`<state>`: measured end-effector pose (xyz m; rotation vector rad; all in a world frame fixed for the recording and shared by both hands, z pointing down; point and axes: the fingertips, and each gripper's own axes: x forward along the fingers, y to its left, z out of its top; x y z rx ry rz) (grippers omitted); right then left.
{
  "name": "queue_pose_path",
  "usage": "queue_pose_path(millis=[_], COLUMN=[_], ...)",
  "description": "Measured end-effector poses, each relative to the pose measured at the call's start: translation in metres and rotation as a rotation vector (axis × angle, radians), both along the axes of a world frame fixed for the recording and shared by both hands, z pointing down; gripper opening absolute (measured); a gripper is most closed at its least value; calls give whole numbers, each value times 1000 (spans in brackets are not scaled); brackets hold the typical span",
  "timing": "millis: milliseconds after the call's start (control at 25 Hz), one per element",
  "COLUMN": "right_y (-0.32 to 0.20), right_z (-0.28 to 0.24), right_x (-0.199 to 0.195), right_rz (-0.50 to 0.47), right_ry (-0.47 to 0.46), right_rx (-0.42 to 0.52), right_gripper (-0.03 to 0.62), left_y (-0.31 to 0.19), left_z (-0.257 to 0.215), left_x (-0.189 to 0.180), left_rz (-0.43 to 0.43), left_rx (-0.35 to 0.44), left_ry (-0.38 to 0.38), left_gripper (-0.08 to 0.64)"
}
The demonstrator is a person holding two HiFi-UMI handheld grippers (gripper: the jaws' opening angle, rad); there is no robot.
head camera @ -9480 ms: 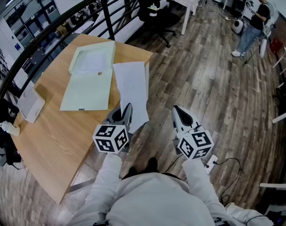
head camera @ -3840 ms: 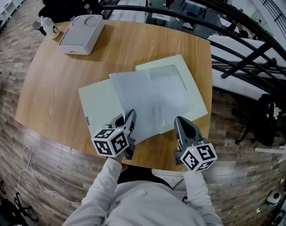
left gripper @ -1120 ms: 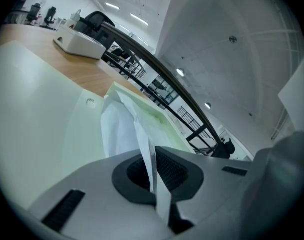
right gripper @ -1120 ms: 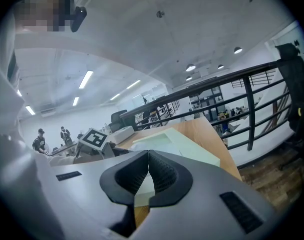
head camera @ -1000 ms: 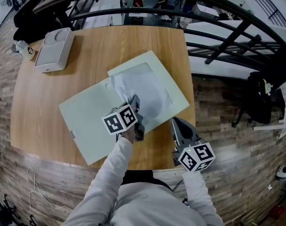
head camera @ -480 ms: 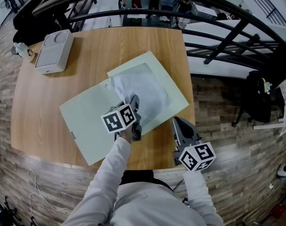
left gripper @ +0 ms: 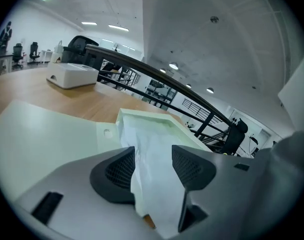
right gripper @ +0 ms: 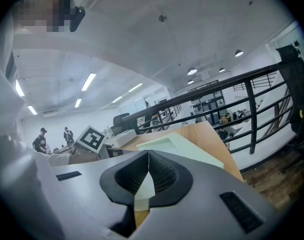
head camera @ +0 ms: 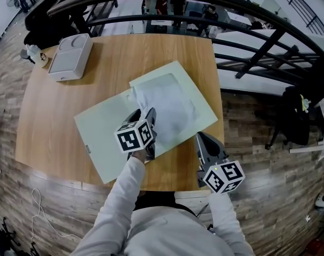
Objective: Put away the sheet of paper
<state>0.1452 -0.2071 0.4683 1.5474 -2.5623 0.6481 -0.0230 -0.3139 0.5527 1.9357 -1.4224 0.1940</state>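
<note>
The white, creased sheet of paper (head camera: 170, 103) lies in the raised right half of an open pale green folder (head camera: 105, 137) on the wooden table (head camera: 49, 121). My left gripper (head camera: 144, 116) hovers over the sheet's near edge. Its jaws have just been opening and stand open. In the left gripper view the paper (left gripper: 152, 149) runs loose between the fingers (left gripper: 116, 171), and neither pad presses on it. My right gripper (head camera: 200, 138) is shut and empty at the table's near right edge, beside the folder (right gripper: 187, 151). Its jaws (right gripper: 148, 156) meet at the tips.
A white box-shaped device (head camera: 70, 49) sits at the table's far left corner, with a small object (head camera: 33, 55) beside it. A black railing (head camera: 247, 20) curves behind the table. A dark bag (head camera: 296, 116) lies on the wood floor to the right.
The left gripper's jaws, shut on the paper's near edge before, now stand apart, and the gripper has drawn back slightly. The paper stays in the folder. The right gripper has not moved.
</note>
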Motion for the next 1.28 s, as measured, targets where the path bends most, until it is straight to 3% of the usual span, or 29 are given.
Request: queue_pose_path(millis=[240,720,1280], right_y=[7,31,63], right_z=[-9,-31,-53], right_x=[-3,9,33], right_rz=[-5,13,40], right_ry=[-4,-2,8], right_rx=[29,85,148], right_gripper=[29,29,29], left_y=[8,48,98], left_z=[-28,-91,-151], left_x=[-3,24,37], left_rz=[65,244,332], left_rx=[85,276,441], left_ry=[-52,-136,-173], left_gripper=[219,105,22])
